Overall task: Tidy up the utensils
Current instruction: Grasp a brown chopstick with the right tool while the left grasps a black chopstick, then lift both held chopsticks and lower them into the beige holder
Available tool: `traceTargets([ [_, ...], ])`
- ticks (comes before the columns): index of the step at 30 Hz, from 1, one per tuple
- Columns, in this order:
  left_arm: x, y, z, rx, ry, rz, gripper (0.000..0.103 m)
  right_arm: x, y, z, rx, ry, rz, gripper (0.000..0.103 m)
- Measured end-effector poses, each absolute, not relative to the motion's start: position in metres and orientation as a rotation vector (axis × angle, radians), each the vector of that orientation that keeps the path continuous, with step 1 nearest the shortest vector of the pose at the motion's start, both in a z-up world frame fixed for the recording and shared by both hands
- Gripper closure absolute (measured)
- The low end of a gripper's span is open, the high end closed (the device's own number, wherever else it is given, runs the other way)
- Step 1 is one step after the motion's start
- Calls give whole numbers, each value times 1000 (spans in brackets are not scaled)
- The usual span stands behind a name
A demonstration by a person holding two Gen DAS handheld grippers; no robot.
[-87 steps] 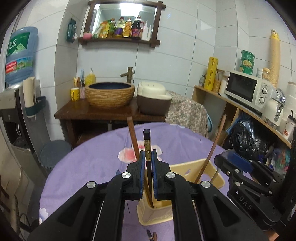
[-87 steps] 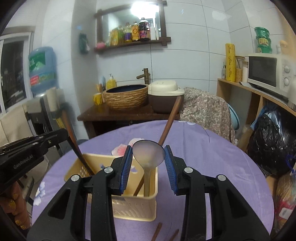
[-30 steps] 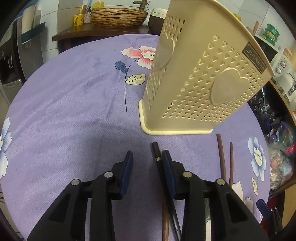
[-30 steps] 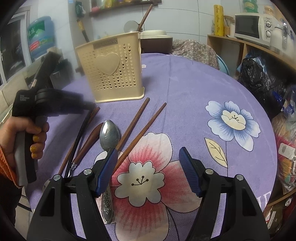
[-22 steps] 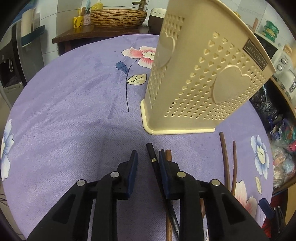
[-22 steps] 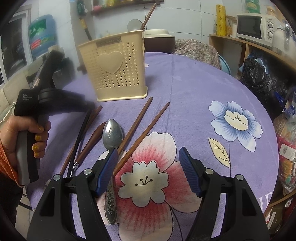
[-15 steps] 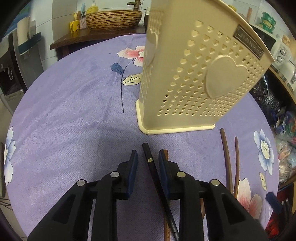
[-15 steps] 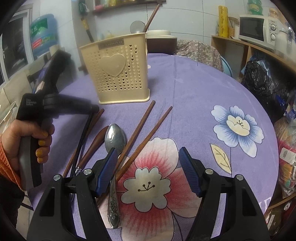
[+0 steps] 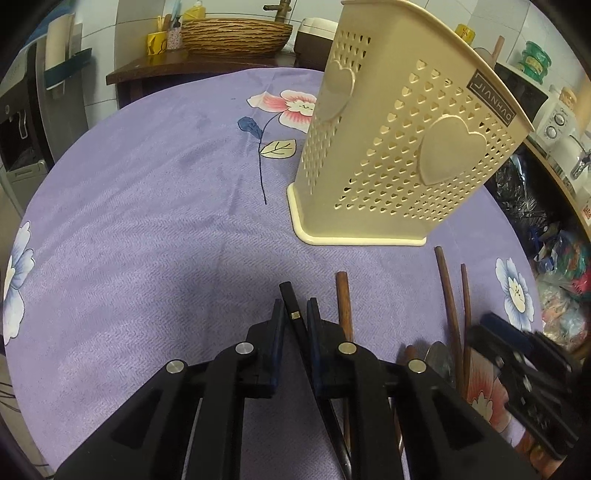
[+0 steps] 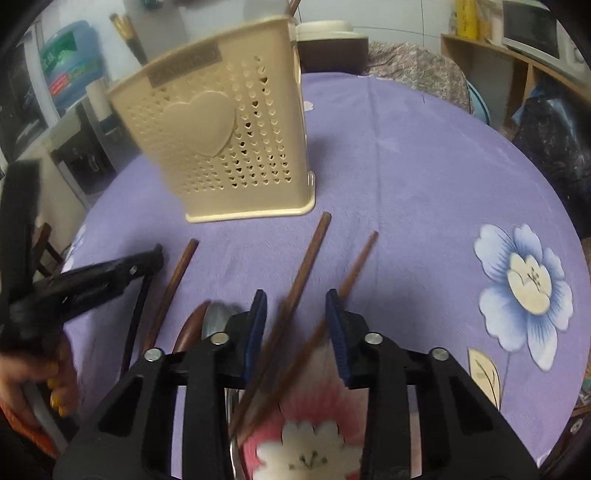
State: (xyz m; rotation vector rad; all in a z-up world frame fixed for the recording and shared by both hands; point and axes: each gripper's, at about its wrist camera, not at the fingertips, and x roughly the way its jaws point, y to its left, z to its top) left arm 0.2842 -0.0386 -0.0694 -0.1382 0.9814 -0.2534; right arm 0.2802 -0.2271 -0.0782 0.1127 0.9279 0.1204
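Observation:
A cream perforated holder (image 9: pixel 399 147) (image 10: pixel 221 147) stands on the purple flowered tablecloth (image 9: pixel 147 221), with utensil handles sticking out of its top. My left gripper (image 9: pixel 295 314) is closing, its pads pinching a black chopstick (image 9: pixel 291 306) that lies on the cloth in front of the holder. My right gripper (image 10: pixel 295 314) is also closing, with a pair of brown chopsticks (image 10: pixel 303 273) lying loose between its pads. The left gripper (image 10: pixel 110 273) shows at the left of the right wrist view, and the right gripper (image 9: pixel 517 354) shows blurred at the lower right of the left wrist view.
A brown stick (image 9: pixel 343 302), a metal spoon (image 10: pixel 218 317) and a wooden spoon (image 10: pixel 190 325) lie between the two grippers. A person's hand (image 10: pixel 55 387) holds the left tool. A basin (image 9: pixel 229 33) stands behind the table, and dark bags (image 10: pixel 554 147) sit to its right.
The left jaws narrowed onto the black chopstick with the hand nearly still. The right gripper slid forward towards the holder, over the brown chopstick pair, and its jaws narrowed a lot.

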Motion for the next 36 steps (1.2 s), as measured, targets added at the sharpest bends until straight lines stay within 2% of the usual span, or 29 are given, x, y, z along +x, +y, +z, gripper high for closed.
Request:
traceTargets([
  [3,281,-39,-70,-136,977,-253,90,304,-224,-85,119,967,88,77],
  [9,279,-38,-69,-129,972,-258,90,325,-216,-88,64,996,10,79],
  [13,277,-40,-69,-115,966,-252,90,326,-210,-90,20,988,-31,91],
  [17,275,-45,-69,-87,957,-242,90,325,-206,-89,4,982,-27,95],
  [27,272,-39,-62,-131,942,-276,91,312,-233,-71,219,919,109,95],
  [36,230,-20,0,-172,776,-376,94,253,-272,-14,319,761,252,95],
])
